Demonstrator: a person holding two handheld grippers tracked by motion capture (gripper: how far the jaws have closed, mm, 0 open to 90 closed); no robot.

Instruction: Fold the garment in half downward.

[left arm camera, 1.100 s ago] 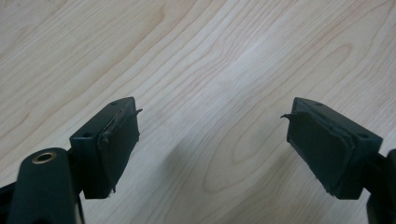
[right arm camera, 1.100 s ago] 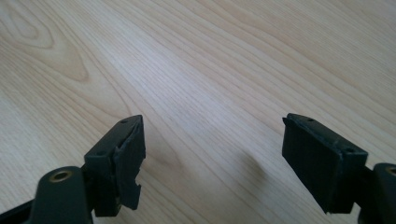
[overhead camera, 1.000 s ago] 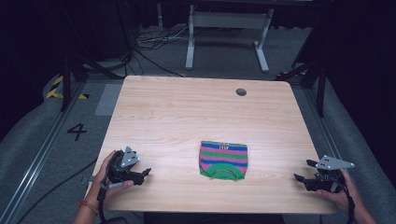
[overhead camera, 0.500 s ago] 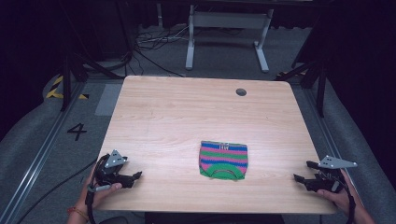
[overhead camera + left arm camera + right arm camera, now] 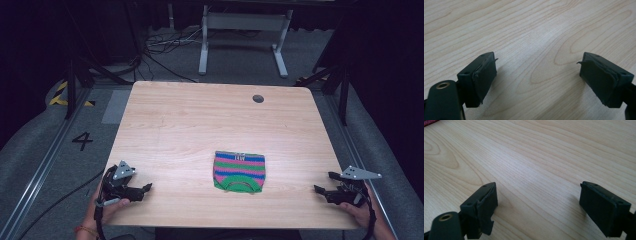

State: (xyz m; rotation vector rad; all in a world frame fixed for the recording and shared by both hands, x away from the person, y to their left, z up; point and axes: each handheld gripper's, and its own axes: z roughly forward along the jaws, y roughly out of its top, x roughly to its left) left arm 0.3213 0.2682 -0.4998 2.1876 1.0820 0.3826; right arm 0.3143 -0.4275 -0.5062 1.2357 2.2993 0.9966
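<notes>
High view: I hold my left gripper [image 5: 145,188] at the near left corner of the wooden table [image 5: 200,125] and my right gripper [image 5: 320,189] at the near right edge, each low over the wood and well apart from the folded striped garment [image 5: 239,172] that lies between them, a little right of centre near the front edge. This view alone gives the whole layout: the garment, the small dark round hole [image 5: 258,98] near the far edge of the table, and the grey three-cornered plate on top of each tool. Left gripper view: my left gripper's [image 5: 537,75] jaws stand wide apart with nothing but bare wood grain between them, and the torn edges of the black pads [image 5: 486,75] are plain here, a detail too small to read from above. Right gripper view: my right gripper's [image 5: 538,200] jaws are likewise spread wide over empty wood, having just been opening, and a sliver of the garment [image 5: 430,122] enters at the upper left corner. The garment is a compact, nearly square fold with horizontal bands of blue, pink and green, a grey band along its far edge, and a green curved hem at its near edge; it lies flat and untouched.
</notes>
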